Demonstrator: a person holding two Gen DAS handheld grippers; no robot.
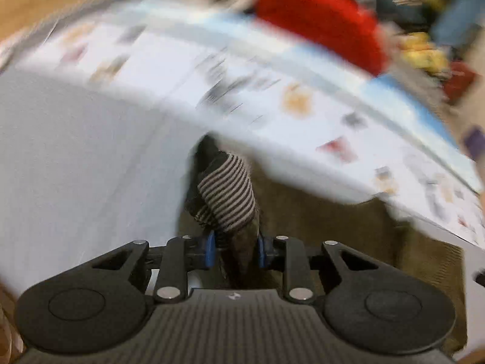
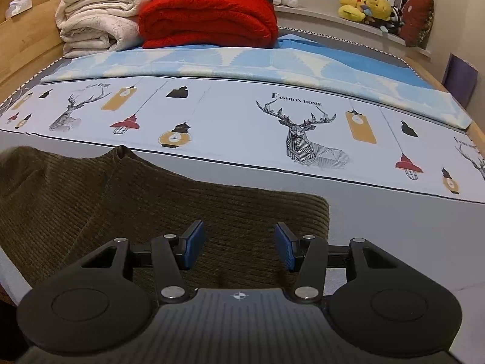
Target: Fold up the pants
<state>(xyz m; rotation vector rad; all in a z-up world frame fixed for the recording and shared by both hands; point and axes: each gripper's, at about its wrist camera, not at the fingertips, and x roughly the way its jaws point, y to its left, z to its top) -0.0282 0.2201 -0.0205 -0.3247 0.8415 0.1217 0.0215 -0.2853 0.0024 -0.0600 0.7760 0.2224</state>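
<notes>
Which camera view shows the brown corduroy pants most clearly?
The right wrist view: the pants lie sharp and spread on the bed, under the open right gripper. The left wrist view is blurred and shows only a bunched part, with striped lining, between the pads of the left gripper.

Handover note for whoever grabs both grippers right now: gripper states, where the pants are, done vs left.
Left gripper: shut on a bunch of the brown corduroy pants, striped inner lining showing; view is motion-blurred.
Right gripper: open, above the pants, gripping nothing.
Pants lie on the bed's printed white sheet, near its front edge, partly bunched.
Done: one grasp taken.
Left: right-side grasp, fold, flatten. Fold stage cannot be told.
</notes>
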